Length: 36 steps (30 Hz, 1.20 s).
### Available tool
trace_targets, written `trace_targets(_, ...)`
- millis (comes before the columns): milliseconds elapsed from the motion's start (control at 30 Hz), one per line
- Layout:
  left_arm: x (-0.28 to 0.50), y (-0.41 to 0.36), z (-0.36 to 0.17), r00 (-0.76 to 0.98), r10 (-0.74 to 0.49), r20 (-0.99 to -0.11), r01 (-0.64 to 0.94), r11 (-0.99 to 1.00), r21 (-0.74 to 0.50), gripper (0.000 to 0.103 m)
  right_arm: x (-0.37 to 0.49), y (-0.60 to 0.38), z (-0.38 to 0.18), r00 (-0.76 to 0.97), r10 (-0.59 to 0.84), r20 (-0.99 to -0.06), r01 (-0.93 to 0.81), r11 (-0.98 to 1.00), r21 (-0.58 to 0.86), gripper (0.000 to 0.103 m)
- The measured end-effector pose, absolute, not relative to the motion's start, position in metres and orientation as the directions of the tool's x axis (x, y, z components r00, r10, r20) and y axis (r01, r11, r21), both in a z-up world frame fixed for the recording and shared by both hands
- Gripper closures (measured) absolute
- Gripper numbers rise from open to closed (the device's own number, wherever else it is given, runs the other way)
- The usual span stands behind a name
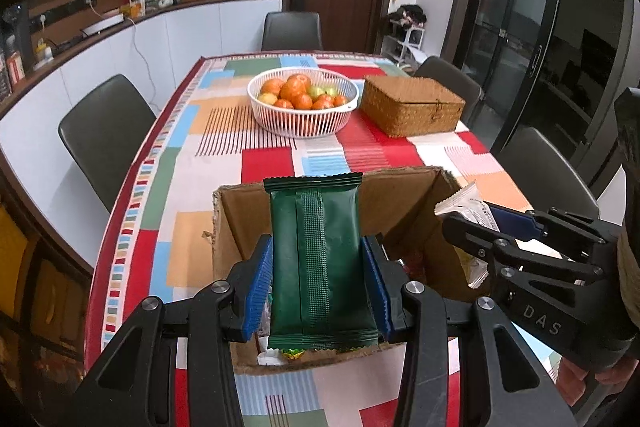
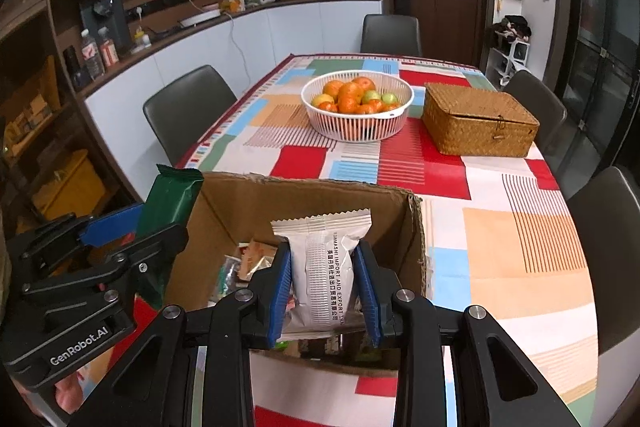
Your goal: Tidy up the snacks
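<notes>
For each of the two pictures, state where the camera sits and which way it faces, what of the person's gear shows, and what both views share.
Left wrist: on the left gripper, looking along its fingers, which clamp a green packet; right gripper at right.
Right wrist: on the right gripper, clamping a white packet; left gripper at left.
Shared: cardboard box, fruit basket, wicker box.

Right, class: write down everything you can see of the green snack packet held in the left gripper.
The green snack packet is a dark green, matte foil-like pillow pack with zigzag-cut ends and a ribbed seam running down its middle. It looks sealed and full. It stands roughly upright, pinched by its long sides between the blue fingers of the left gripper, above the open cardboard box. No printing shows on the visible side.
</notes>
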State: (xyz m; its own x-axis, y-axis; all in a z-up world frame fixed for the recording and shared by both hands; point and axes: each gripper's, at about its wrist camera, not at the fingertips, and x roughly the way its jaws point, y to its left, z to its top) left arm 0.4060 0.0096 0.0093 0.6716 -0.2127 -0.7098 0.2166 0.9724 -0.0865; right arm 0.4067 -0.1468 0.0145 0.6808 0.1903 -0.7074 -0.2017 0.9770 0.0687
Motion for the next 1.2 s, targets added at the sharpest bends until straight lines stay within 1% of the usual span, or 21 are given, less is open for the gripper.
trace_targets(233,0.417,0.01,-0.004,0.637,-0.192,-0.747,0.197,0.977,-0.083,0.058,0.428,-0.147,-0.005,0.625,0.202,-0.754,-0.196,0.976,0.099,0.07)
trace_targets(267,0.415,0.011,-0.004,0.64,-0.187,-0.746,0.195,0.978,-0.079,0.056,0.429,-0.147,-0.007,0.618,0.2,-0.76,-0.194,0.976,0.099,0.07)
trace_targets(300,0.412,0.012,-0.004,0.645,-0.18,-0.742,0.191,0.979,-0.071,0.052,0.43,-0.146,-0.009,0.612,0.198,-0.766,-0.191,0.977,0.099,0.068)
trace_targets(367,0.403,0.013,-0.002,0.665,-0.156,-0.73,0.18,0.983,-0.046,0.046,0.428,-0.147,-0.01,0.614,0.186,-0.767,-0.182,0.979,0.092,0.06)
trace_targets(400,0.399,0.014,-0.001,0.675,-0.149,-0.722,0.178,0.983,-0.036,0.043,0.424,-0.147,-0.01,0.622,0.178,-0.763,-0.18,0.98,0.081,0.057)
trace_targets(433,0.393,0.014,0.001,0.686,-0.136,-0.714,0.173,0.985,-0.021,0.041,0.42,-0.147,-0.009,0.63,0.171,-0.757,-0.18,0.981,0.071,0.054)
trace_targets(500,0.381,0.015,0.004,0.709,-0.107,-0.697,0.156,0.988,0.007,0.034,0.409,-0.148,-0.006,0.648,0.163,-0.744,-0.183,0.982,0.055,0.053)
trace_targets(600,0.362,0.017,0.009,0.734,-0.083,-0.674,0.14,0.99,0.03,0.03,0.391,-0.152,0.001,0.675,0.158,-0.721,-0.179,0.983,0.049,0.045)
trace_targets(633,0.355,0.017,0.01,0.737,-0.084,-0.671,0.142,0.989,0.032,0.03,0.383,-0.153,0.004,0.689,0.156,-0.708,-0.174,0.984,0.048,0.04)
trace_targets(733,0.335,0.018,0.013,0.75,-0.096,-0.655,0.148,0.989,0.025,0.027,0.357,-0.158,0.013,0.734,0.141,-0.665,-0.158,0.987,0.034,0.033)
trace_targets(800,0.32,0.018,0.016,0.767,-0.089,-0.635,0.142,0.989,0.034,0.02,0.341,-0.161,0.018,0.755,0.128,-0.643,-0.149,0.989,0.021,0.028)
trace_targets(833,0.312,0.018,0.018,0.779,-0.081,-0.622,0.134,0.99,0.04,0.018,0.331,-0.162,0.02,0.768,0.126,-0.628,-0.145,0.989,0.021,0.026)
trace_targets(1000,0.276,0.02,0.024,0.823,-0.054,-0.566,0.109,0.992,0.064,0.006,0.288,-0.166,0.024,0.811,0.117,-0.574,-0.139,0.99,0.005,0.021)
trace_targets(1067,0.264,0.02,0.024,0.831,-0.041,-0.554,0.099,0.992,0.075,0.003,0.276,-0.167,0.023,0.825,0.107,-0.555,-0.133,0.991,-0.007,0.017)
trace_targets(1133,0.253,0.021,0.024,0.839,-0.029,-0.544,0.089,0.992,0.086,0.001,0.262,-0.166,0.022,0.837,0.095,-0.538,-0.129,0.991,-0.025,0.017)
trace_targets(1200,0.24,0.02,0.022,0.845,-0.016,-0.535,0.08,0.992,0.098,0.0,0.249,-0.166,0.02,0.848,0.084,-0.524,-0.126,0.991,-0.044,0.017)
